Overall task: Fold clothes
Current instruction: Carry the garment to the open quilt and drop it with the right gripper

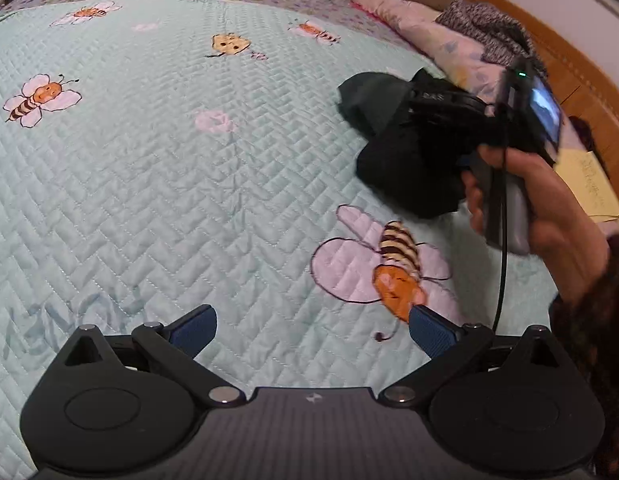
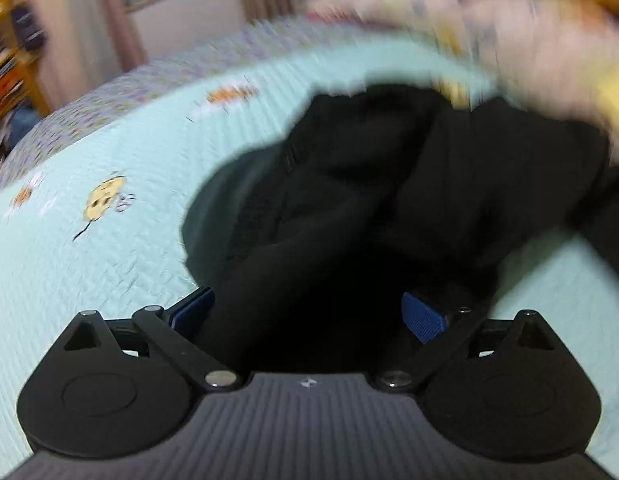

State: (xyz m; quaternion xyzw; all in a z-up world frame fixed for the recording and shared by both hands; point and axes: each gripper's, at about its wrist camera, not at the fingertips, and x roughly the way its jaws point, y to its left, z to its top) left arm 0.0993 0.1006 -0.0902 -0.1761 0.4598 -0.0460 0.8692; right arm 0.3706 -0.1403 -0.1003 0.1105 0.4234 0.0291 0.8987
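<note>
Between your right gripper's [image 2: 309,314] wide-spread blue pads lies the black garment [image 2: 389,184], bunched toward twelve o'clock on the mint bee quilt [image 2: 89,272]. Your left gripper [image 1: 312,330] gapes wide and empty; the garment sits at its two o'clock.

Bee-print quilt [image 1: 149,184], pillow [image 1: 437,36], wooden headboard [image 1: 565,68].

Soft, even indoor light, with faint shadows and no glare. The left wrist view is sharp on the quilt [image 1: 149,184], though fisheye bending curves its edges. The right wrist view is heavily motion-blurred; the black garment [image 2: 389,184] shows almost no detail.
</note>
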